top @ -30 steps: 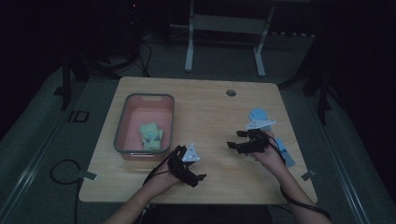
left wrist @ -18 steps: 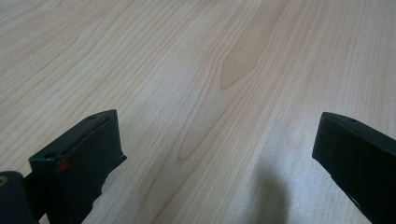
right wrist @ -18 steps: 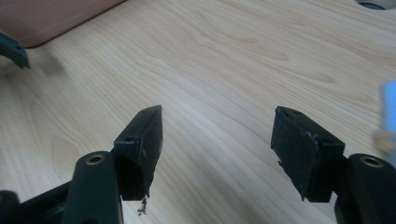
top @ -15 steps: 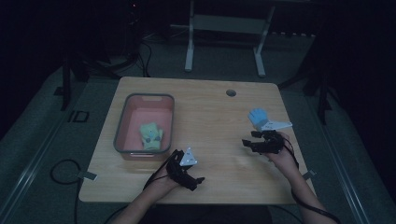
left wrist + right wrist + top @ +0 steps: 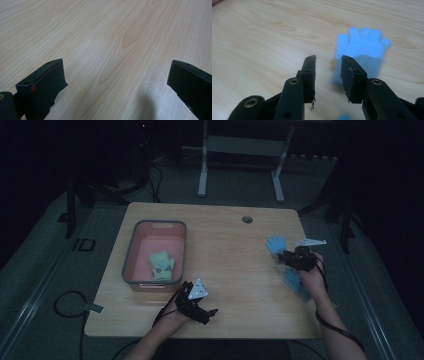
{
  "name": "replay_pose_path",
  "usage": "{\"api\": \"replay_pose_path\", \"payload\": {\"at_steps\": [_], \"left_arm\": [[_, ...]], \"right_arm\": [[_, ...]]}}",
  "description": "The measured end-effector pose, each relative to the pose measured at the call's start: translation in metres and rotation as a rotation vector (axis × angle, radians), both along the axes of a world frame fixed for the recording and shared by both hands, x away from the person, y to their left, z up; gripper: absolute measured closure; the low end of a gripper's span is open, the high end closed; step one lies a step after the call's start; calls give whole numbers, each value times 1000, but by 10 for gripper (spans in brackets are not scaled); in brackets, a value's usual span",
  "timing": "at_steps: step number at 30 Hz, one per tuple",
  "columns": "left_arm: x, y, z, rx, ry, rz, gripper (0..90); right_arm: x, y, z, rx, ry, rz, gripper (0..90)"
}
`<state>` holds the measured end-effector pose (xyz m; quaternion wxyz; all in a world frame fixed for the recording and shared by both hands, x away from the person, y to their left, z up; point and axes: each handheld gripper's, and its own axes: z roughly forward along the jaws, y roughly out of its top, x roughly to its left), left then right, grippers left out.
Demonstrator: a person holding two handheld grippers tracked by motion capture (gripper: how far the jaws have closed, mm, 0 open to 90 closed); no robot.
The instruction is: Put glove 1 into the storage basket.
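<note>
Item: blue glove (image 5: 362, 50), flat on your counter (image 5: 225, 245), right of frame | fingers (image 5: 309, 75) of right gripper (image 5: 328, 61) just narrowed, nothing between, glove's cuff just beyond | left gripper (image 5: 115, 82) released, far.

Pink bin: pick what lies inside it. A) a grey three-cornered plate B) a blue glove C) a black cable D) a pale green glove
D: the high view shows a pale green glove lying inside the pink bin, while the blue glove lies on the table by the right gripper.
</note>
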<state>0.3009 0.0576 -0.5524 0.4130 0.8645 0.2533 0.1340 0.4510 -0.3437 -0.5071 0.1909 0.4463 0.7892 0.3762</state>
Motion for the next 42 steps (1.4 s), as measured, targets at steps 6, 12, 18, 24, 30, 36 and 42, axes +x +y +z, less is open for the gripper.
{"api": "replay_pose_path", "payload": {"at_steps": [6,12,18,24,30,36,42], "left_arm": [[-2,1,0,0,-12,1,13],[-2,3,0,-5,-18,-3,13],[-1,6,1,-9,-25,7,13],[-1,7,1,-10,-27,9,13],[-2,6,0,-9,-27,7,13],[-2,7,1,-10,-32,15,13],[-1,8,1,-13,-27,18,13]], "right_arm": [[36,-2,-6,-62,26,-78,615],[59,3,-17,-85,58,-109,571],[68,6,-33,-94,80,-157,525],[65,12,-37,-125,69,-163,593],[65,18,-34,-104,114,-177,800],[61,24,-28,-111,127,-203,830],[36,39,-3,-60,79,-196,832]]}}
